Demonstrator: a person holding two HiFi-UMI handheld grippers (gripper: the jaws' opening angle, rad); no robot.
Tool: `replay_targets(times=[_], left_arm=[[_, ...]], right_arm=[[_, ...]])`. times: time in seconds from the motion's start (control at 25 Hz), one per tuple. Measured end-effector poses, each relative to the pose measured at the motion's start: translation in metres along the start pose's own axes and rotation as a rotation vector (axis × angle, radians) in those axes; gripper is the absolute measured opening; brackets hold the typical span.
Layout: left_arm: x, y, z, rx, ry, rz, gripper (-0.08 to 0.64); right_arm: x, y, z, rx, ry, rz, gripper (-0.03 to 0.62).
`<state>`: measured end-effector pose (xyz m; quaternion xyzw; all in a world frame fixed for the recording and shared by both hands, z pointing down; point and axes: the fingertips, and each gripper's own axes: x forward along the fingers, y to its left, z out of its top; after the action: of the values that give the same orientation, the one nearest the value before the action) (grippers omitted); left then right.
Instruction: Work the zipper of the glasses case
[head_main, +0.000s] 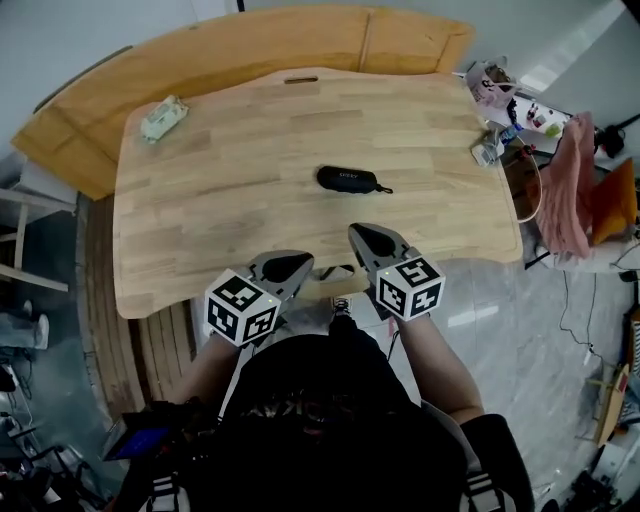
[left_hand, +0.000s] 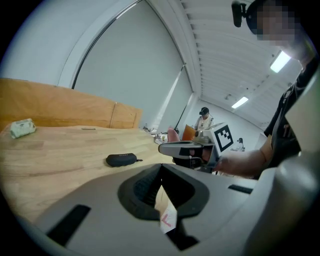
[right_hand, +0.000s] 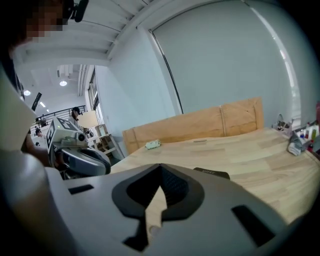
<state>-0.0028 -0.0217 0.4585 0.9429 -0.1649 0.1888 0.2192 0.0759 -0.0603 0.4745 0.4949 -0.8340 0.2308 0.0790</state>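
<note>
- step: pre-reach, zipper not yet touched; black oval fabric glasses case (head_main: 348, 179) lies mid light wooden tabletop (head_main: 230, 170), well apart from both tongs.
- left tongs (head_main: 290, 266) together, nothing in them; right tongs (head_main: 368, 240) together, also empty; both hover at the near tabletop edge.
- next, my guess: open both, one pins the case body, the other pinches the small zipper pull (head_main: 384, 189) at its right end.
- writing: pale lettering on the case top, too small to read.

Black glasses case (head_main: 348, 179) on wooden table (head_main: 250, 140)
</note>
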Motion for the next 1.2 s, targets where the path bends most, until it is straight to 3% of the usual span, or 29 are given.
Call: replay_targets(times=[0.32, 0.68, 0.96, 1.2], left_arm=[[-0.032, -0.026, -0.03, 0.002, 0.026, -0.071, 0.012], [-0.082, -0.038, -0.075, -0.123, 0.037, -0.14, 0.012], [-0.1, -0.063, -0.081, -0.085, 0.044, -0.156, 0.012], [-0.104, -0.057, -0.081, -0.061, 0.023, -0.143, 0.012]], right_arm=[[-0.025, 0.076, -0.021, 0.027, -0.015, 0.013, 0.015], [-0.043, 0.161, -0.052, 0.092, -0.003, 0.057, 0.015], [-0.065, 0.194, -0.064, 0.119, -0.012, 0.062, 0.015], [-0.06, 0.199, -0.069, 0.118, -0.025, 0.064, 0.015]])
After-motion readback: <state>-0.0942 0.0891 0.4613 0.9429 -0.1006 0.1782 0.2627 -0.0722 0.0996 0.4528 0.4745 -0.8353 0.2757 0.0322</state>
